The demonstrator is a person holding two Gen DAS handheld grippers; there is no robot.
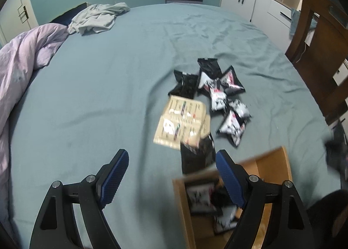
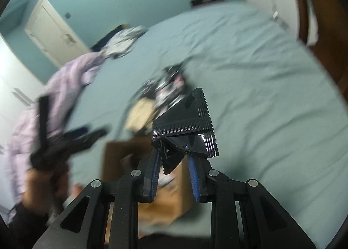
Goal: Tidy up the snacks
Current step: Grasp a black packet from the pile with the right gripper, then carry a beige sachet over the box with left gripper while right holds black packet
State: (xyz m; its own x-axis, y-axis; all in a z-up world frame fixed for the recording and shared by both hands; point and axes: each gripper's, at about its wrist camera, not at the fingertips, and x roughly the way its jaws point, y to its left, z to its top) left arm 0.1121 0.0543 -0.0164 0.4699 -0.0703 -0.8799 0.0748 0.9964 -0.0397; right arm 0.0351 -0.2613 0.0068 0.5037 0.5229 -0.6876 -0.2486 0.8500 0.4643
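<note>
Gripping black snack packet [image 2: 184, 127], right hand-held gripper [image 2: 174, 169] above wooden box [image 2: 121, 153]

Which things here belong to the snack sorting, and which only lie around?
Job:
- black packet in right gripper
- loose snack packets
- tan packets
- wooden box
- left gripper, open

Lying about:
- purple duvet
- grey cloth
- chair

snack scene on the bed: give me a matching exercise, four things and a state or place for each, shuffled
Things:
1. left hand-held gripper
2. right hand-held gripper
3. wooden box
4. tan packet

States or places:
A. lying flat on the bed sheet
B. holds black-and-white packets inside
C. open, holding nothing
D. shut on a black packet

Pairs: 1-C, 2-D, 3-B, 4-A
</note>
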